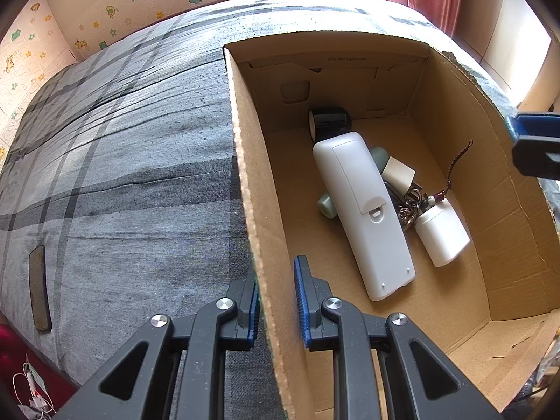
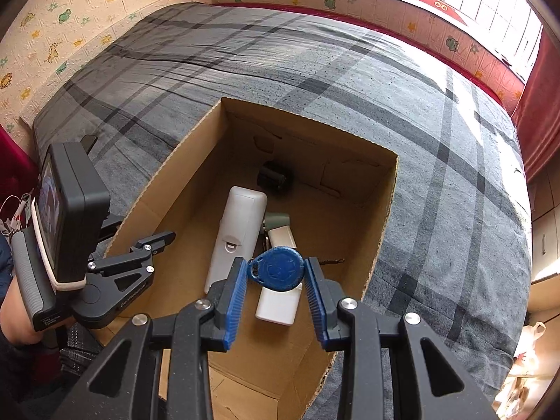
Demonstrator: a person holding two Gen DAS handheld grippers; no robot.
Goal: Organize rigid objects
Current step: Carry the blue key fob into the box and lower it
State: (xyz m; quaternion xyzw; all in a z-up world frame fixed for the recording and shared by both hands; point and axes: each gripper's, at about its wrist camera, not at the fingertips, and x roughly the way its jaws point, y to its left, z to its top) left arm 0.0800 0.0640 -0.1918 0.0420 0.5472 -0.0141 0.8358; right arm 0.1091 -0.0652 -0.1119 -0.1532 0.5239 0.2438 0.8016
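A cardboard box (image 1: 455,336) (image 2: 196,140) sits on a grey plaid bed. In it lie a white remote (image 1: 364,210) (image 2: 238,227), a white bottle (image 1: 442,232) (image 2: 278,304), a black round object (image 1: 330,122) (image 2: 274,175), a keyring with a cord (image 1: 409,206), a pale green piece (image 1: 327,204) and a cream block (image 1: 399,173). My left gripper (image 1: 276,301) straddles the box's left wall, its blue pads close to the cardboard on either side. My right gripper (image 2: 274,280) is shut on a blue round key fob (image 2: 278,269), held above the box's inside.
A flat brown rectangular object (image 1: 39,288) lies on the bed at the left. The bed (image 2: 437,133) spreads widely around the box. Walls with animal stickers and a red curtain (image 2: 539,112) stand behind. My left gripper's body shows in the right wrist view (image 2: 115,273).
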